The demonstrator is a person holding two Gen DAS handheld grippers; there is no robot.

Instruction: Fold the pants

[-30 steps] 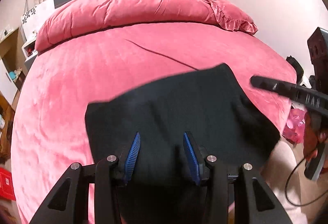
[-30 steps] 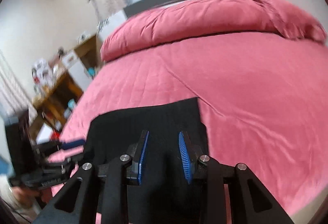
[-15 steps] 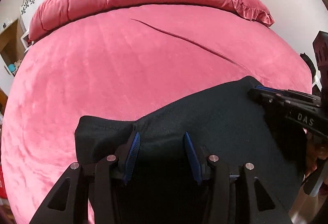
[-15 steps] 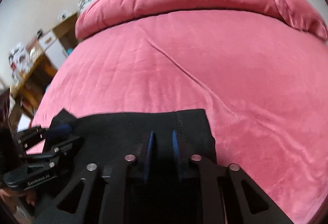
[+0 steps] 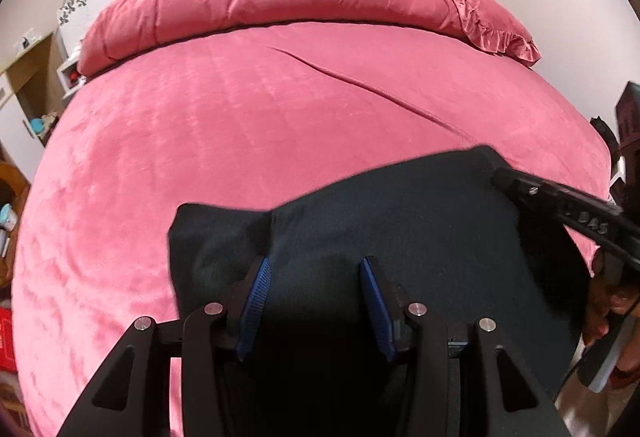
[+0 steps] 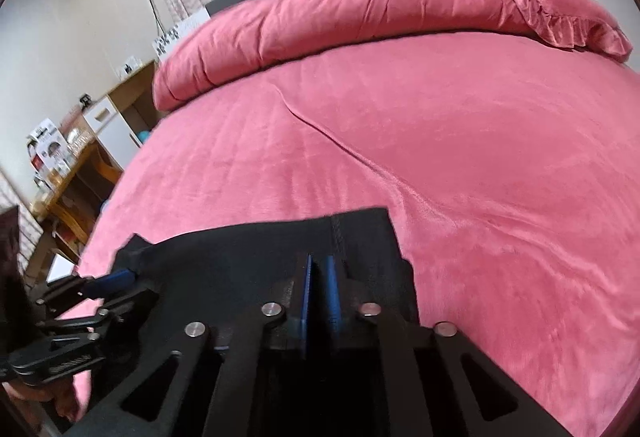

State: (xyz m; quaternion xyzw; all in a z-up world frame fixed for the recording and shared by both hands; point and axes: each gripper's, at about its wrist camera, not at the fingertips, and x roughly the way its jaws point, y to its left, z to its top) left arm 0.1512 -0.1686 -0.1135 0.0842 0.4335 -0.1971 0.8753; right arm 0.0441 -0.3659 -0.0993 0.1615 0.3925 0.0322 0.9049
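Note:
Black pants (image 5: 400,221) lie at the near edge of a pink bed (image 5: 248,125). In the left wrist view my left gripper (image 5: 314,273) is open, its blue pads apart above the cloth near the pants' left corner. In the right wrist view my right gripper (image 6: 319,267) is shut on the pants (image 6: 248,249) near their far right corner, beside a seam. The right gripper also shows at the right of the left wrist view (image 5: 560,205), and the left gripper at the lower left of the right wrist view (image 6: 116,281).
A rolled pink duvet (image 5: 280,1) and a frilled pillow (image 5: 492,25) lie at the head of the bed. A long crease (image 5: 380,93) crosses the sheet. Wooden shelves and a desk (image 6: 68,173) stand to the left of the bed.
My right gripper has closed on the pants' edge. The left gripper stayed open and both cameras tilted up a little.

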